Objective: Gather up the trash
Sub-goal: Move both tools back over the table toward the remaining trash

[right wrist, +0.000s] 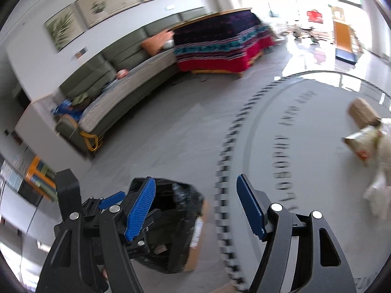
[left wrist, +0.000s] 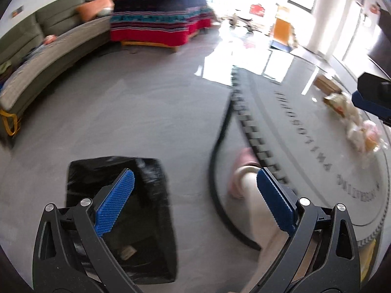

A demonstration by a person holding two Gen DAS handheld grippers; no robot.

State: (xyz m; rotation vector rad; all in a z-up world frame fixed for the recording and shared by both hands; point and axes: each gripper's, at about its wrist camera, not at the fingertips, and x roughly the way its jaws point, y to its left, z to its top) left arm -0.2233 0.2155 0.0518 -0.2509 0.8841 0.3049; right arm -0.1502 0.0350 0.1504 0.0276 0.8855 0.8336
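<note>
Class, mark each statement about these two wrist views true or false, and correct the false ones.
1. The left gripper is open and holds nothing. True.
2. The bin is lined with a white bag. False: the liner is black.
3. The pile of trash lies on the round table. True.
4. The right gripper is shut on a wrapper. False: it is open and empty.
5. The bin stands on the table. False: it stands on the floor, beside the table.
</note>
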